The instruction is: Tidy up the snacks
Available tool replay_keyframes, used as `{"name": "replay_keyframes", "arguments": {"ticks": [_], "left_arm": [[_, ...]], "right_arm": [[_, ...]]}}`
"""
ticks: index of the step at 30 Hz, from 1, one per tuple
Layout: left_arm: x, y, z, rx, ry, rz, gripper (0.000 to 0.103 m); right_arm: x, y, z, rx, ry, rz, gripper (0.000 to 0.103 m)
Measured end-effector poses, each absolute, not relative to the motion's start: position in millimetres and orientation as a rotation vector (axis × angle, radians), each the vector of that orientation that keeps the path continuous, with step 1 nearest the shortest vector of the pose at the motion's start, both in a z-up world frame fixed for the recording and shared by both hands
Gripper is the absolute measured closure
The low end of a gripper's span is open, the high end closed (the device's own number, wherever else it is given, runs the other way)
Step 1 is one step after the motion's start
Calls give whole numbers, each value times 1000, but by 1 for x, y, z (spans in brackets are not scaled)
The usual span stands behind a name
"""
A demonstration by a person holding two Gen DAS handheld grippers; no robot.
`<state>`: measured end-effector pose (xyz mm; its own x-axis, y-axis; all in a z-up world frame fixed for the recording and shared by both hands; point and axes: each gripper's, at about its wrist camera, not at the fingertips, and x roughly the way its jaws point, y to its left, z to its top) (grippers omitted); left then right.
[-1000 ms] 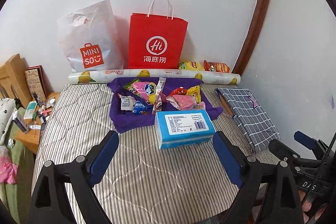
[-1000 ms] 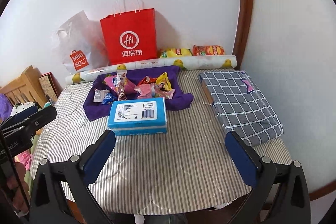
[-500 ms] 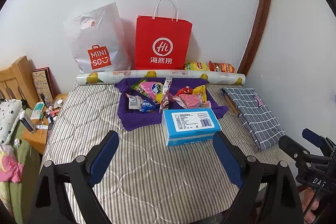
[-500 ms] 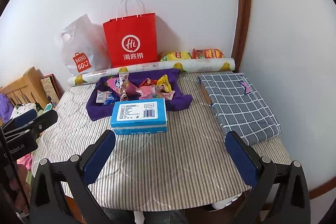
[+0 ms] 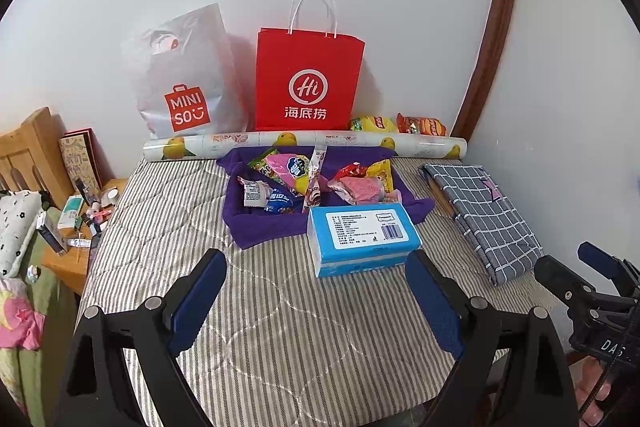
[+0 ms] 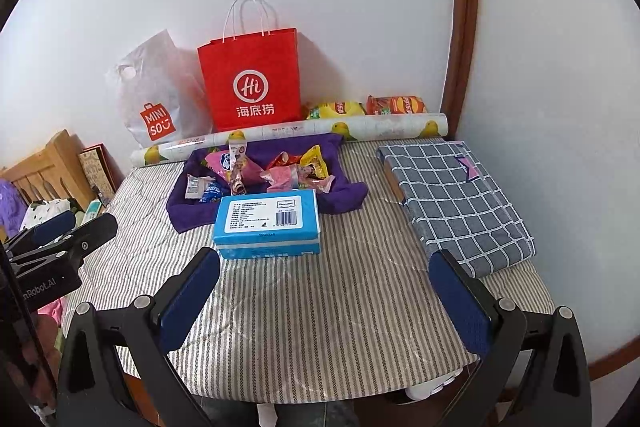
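1. While both grippers hang back over the near edge of the striped desk (image 6: 320, 307), the left gripper (image 5: 316, 291) and right gripper (image 6: 324, 291) each hold their jaws wide apart on nothing; over the last second the view has widened, so both have drawn away from the pile, and no packet is in hand.
2. Beyond them lies the blue tissue box (image 6: 268, 223), its long axis across the desk, label side up, just in front of the snacks.
3. On the purple cloth (image 5: 264, 227) the snacks (image 5: 316, 179) lie heaped and mixed, wrappers pointing every way; one slim stick packet (image 5: 314, 177) runs near to far.
4. Farthest, two chip bags (image 6: 368, 107) lie behind the paper roll (image 6: 296, 133), beside the red bag (image 6: 252, 79) at the wall.
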<state>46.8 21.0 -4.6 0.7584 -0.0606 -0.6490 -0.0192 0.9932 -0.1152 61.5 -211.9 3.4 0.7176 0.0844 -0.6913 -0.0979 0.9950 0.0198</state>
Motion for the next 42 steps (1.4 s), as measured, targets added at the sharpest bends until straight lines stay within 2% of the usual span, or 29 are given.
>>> {"name": "replay_keyframes", "arguments": {"ticks": [42], "left_arm": [[48, 25, -7, -133, 719, -27, 12]], "right_arm": [[59, -208, 3, -28, 762, 99, 0]]}}
